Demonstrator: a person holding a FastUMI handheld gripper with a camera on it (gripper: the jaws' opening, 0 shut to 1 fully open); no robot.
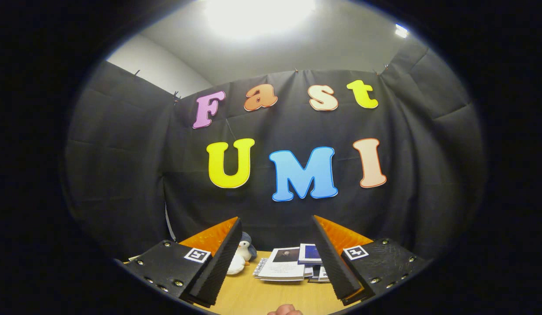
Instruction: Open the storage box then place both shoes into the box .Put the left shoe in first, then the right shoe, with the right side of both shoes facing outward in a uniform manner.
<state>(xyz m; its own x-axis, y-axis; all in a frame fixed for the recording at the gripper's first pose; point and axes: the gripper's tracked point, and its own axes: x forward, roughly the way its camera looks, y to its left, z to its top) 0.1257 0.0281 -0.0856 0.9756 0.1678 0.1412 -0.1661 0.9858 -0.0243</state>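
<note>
With the gripper (275, 258) held level, fingers wide apart and empty, aimed at the tabletop's (253, 297) far edge past a plush penguin (240, 258) and booklets (286, 264), box and shoes aren't located yet; probably pre-opening, so tilt down and find the box.

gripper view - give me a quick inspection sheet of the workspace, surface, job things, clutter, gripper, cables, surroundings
surface: wooden table top, bare patch between the fingers.
job's things: nothing seen; no storage box or shoes in this picture.
clutter: small plush penguin beyond the fingers, beside one of them; loose stack of booklets on the table next to it.
gripper: gripper open, fingers spread wide, pointing over the table, holding nothing.
cables: nothing seen.
surroundings: black cloth wall behind the table, pale ceiling with a bright lamp above; part of a person's hand at the near table edge.
</note>
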